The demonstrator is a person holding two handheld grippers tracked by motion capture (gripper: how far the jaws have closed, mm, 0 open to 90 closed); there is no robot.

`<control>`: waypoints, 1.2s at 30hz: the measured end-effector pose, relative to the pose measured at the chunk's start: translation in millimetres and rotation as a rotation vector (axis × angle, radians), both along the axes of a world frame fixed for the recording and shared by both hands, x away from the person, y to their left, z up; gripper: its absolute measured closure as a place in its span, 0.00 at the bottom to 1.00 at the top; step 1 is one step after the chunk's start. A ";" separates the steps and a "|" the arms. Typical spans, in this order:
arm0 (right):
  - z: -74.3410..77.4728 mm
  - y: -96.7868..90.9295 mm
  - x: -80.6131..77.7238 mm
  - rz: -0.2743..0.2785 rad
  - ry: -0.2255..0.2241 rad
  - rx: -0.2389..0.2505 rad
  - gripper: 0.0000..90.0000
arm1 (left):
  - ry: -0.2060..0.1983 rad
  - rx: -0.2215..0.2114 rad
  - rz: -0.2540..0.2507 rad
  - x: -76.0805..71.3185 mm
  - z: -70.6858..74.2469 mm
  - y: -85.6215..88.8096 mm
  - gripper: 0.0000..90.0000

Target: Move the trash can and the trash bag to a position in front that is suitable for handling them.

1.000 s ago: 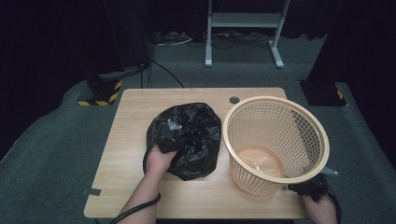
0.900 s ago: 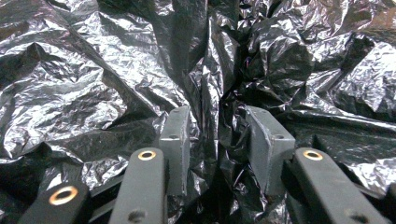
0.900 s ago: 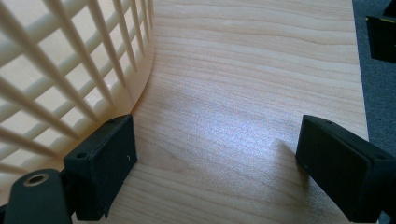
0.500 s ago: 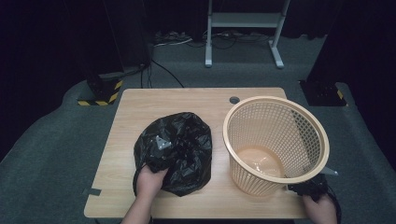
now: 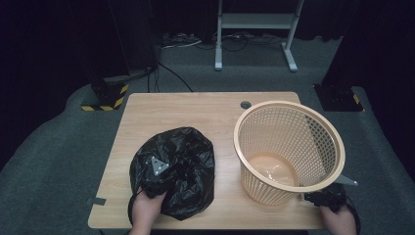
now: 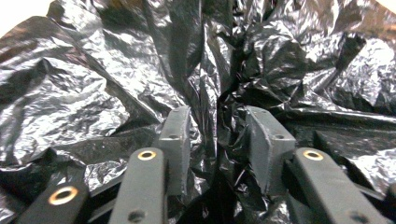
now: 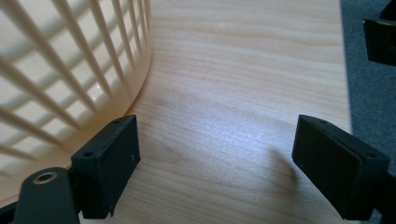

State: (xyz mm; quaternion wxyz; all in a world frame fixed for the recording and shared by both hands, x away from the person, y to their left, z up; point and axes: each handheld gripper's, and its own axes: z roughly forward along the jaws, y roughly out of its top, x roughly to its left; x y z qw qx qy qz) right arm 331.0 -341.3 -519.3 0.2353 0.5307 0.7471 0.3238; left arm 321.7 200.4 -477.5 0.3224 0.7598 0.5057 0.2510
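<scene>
A crumpled black plastic bag (image 5: 183, 156) lies at the front left of the wooden table (image 5: 186, 110). My left gripper (image 5: 169, 175) is buried in its near side, a hand behind it. In the left gripper view the bag (image 6: 84, 93) bunches into a fold between the pads of the left gripper (image 6: 217, 140); the jaws have just eased apart a little and still pinch it. A peach plastic mesh basket (image 5: 293, 104) stands upright and empty at the right. My right gripper (image 5: 325, 198) rests by its near right base, open (image 7: 215, 158), one pad beside the basket wall (image 7: 70, 70).
A round cable hole (image 5: 245, 105) sits near the table's far edge. Grey carpet surrounds the table, with a yellow-and-black striped block (image 5: 105, 98) at the far left and a metal stand (image 5: 254, 29) behind. A dark object (image 7: 380, 37) lies on the carpet beyond the table's right edge.
The left hand has dragged the black bag from the table's middle toward the front left. The basket and the right gripper have not moved.
</scene>
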 end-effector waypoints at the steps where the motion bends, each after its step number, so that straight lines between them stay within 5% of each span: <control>1: 2.8 -1.4 -0.9 0.000 -0.014 -0.002 0.17 | -0.011 -0.006 0.004 -2.2 1.1 1.4 0.63; 9: 44.2 -22.6 6.8 -0.028 -0.144 0.017 0.17 | -0.105 -0.046 0.049 -18.3 9.8 15.6 0.33; 14: 56.7 -22.3 18.4 -0.035 -0.190 0.025 0.17 | -0.111 -0.079 0.090 -23.4 7.7 31.8 0.18; 18: 58.8 -20.7 23.8 -0.023 -0.219 0.041 0.17 | -0.118 -0.118 0.100 -31.0 5.1 42.5 0.16; 28: 64.3 -11.8 27.6 0.054 -0.301 0.051 0.19 | -0.134 -0.131 0.101 -38.9 9.1 46.2 0.16; 36: 64.6 9.1 22.4 0.064 -0.292 0.064 0.19 | -0.123 -0.121 0.101 -39.8 3.6 45.2 0.16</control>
